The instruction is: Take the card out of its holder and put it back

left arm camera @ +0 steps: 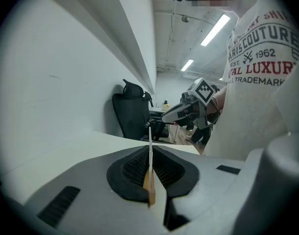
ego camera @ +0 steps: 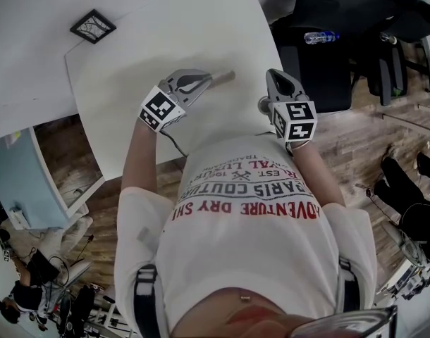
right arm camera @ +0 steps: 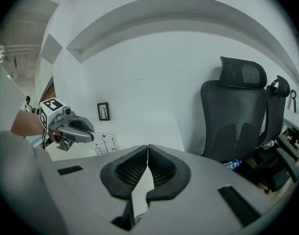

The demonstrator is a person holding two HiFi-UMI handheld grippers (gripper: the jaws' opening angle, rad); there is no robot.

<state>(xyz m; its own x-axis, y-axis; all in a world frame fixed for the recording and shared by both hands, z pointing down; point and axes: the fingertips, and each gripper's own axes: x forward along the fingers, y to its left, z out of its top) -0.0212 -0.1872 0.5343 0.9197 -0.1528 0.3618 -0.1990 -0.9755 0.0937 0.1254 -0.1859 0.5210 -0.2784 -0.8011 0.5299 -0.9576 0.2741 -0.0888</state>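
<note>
My left gripper (ego camera: 209, 80) hovers over the white table (ego camera: 130, 97) and is shut on a thin card (ego camera: 226, 77) that sticks out past its tips. In the left gripper view the card (left arm camera: 150, 148) shows edge-on, pinched between the black pads. The right gripper view shows it as a white printed card (right arm camera: 106, 144) in the left gripper (right arm camera: 92, 136). A small black frame (ego camera: 93, 25) lies at the table's far left corner and also shows in the right gripper view (right arm camera: 103, 111). My right gripper (ego camera: 274, 74) hangs by the table's right edge, its jaws shut with nothing between them (right arm camera: 148, 153).
Black office chairs (ego camera: 321, 55) stand to the right of the table, with a plastic bottle (ego camera: 321, 37) on one seat. The chairs (right arm camera: 235, 114) fill the right of the right gripper view. Wooden floor lies below the table edge. A person's white printed shirt (ego camera: 250, 210) fills the lower middle.
</note>
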